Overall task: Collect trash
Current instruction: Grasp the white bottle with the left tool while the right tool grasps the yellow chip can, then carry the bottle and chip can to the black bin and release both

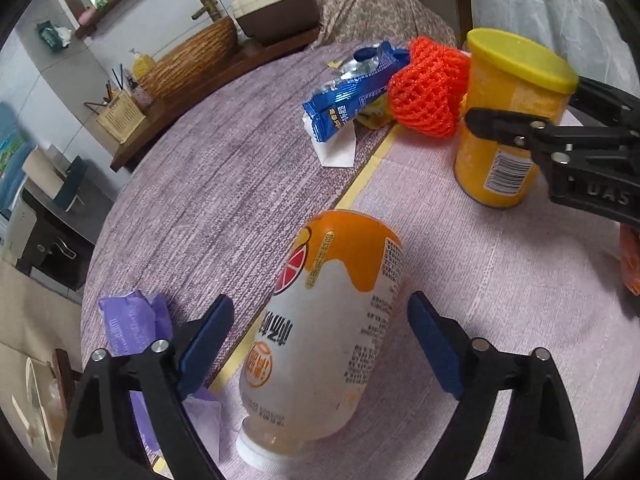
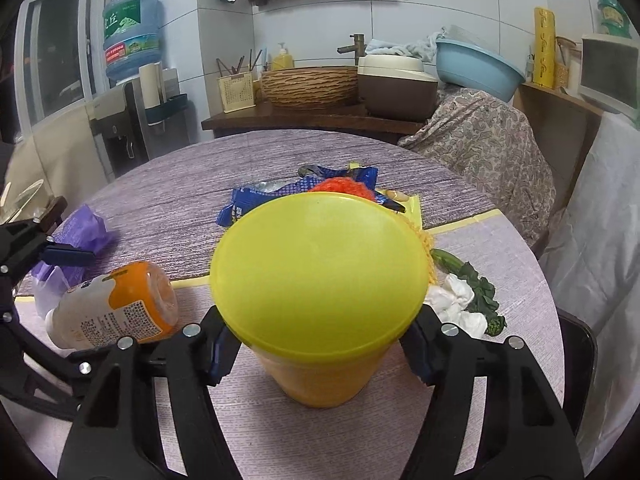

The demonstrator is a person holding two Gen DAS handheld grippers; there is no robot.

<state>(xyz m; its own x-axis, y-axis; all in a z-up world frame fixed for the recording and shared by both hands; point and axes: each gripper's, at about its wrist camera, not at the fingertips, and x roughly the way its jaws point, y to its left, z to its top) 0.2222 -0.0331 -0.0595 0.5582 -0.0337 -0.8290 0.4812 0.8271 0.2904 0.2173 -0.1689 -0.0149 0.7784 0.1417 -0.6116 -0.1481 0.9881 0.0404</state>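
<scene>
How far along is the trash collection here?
Nothing looks collected. The right gripper is closed on the yellow-lidded can; the left gripper straddles the lying bottle, ungripped. Blue wrapper, orange net, purple bag and tissue remain.

1. The left wrist view looks steeply down along the left gripper, close over a bottle lying on the round table; its far edge takes in the counter with the woven basin.
2. The right wrist view looks forward and less steeply down along the right gripper, very close to a yellow-lidded can that fills the middle; beyond it are the counter and the tiled wall.
3. Both views share the table, the bottle, the can, the blue wrapper, the orange net and the basin.
4. Each view shows the other gripper: the right one at the left view's right edge, the left one at the right view's left edge.
</scene>
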